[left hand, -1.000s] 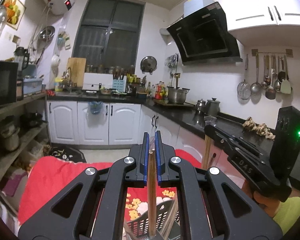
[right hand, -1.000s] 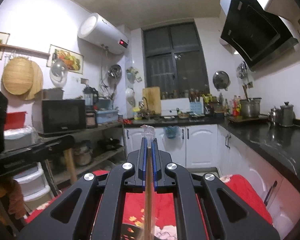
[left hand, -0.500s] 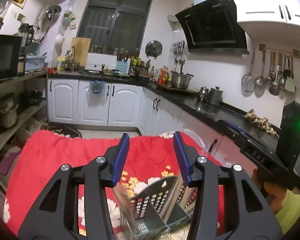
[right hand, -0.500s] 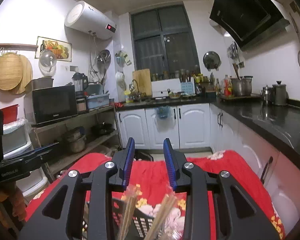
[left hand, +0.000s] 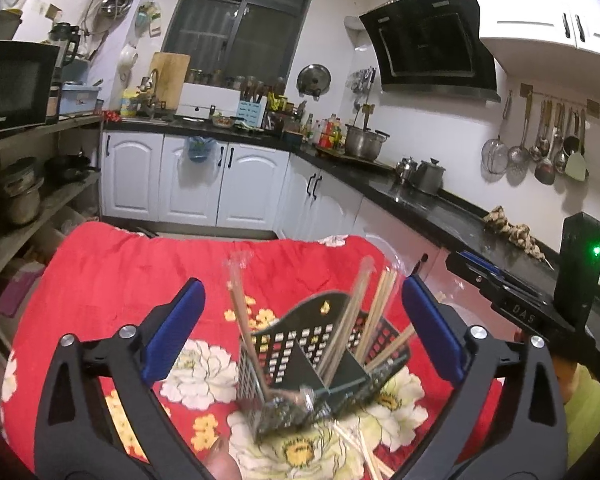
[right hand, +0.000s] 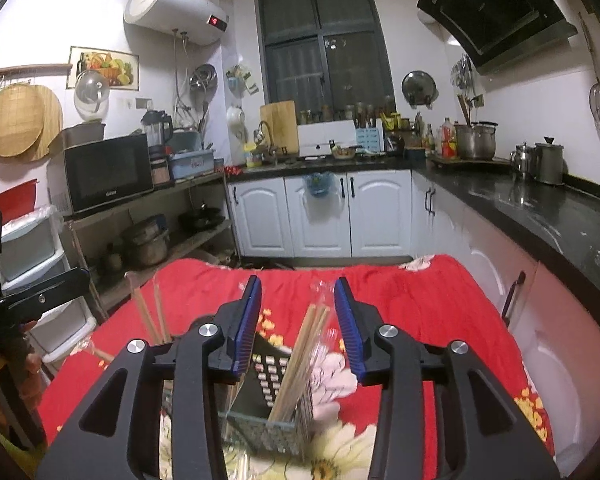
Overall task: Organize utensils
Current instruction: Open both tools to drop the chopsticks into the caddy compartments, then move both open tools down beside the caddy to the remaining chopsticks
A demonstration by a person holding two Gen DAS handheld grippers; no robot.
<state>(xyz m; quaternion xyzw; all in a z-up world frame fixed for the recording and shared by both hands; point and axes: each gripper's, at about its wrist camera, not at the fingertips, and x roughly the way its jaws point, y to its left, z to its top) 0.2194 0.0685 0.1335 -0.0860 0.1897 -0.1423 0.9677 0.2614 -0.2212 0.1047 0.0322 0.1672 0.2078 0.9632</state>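
A dark perforated utensil holder (left hand: 300,354) stands on the red flowered cloth (left hand: 120,264). Several wooden chopsticks (left hand: 374,308) in clear wrappers lean inside it. My left gripper (left hand: 302,308) is wide open above the holder and holds nothing. In the right wrist view the holder (right hand: 270,392) sits below my right gripper (right hand: 298,300), which is open and empty, with chopsticks (right hand: 306,344) standing between its fingers. More chopsticks (right hand: 150,312) lean at the left. The right gripper's body (left hand: 540,300) shows at the right of the left wrist view.
Loose wrapped chopsticks (left hand: 364,452) lie on the cloth in front of the holder. A black counter (left hand: 440,208) runs along the right with pots. Shelves with a microwave (right hand: 104,172) stand at the left. White cabinets (right hand: 320,216) close the far end.
Both grippers were shut on chopsticks a second ago. They opened, the chopsticks dropped into the holder, and the jaws have widened further while both views tilted down.
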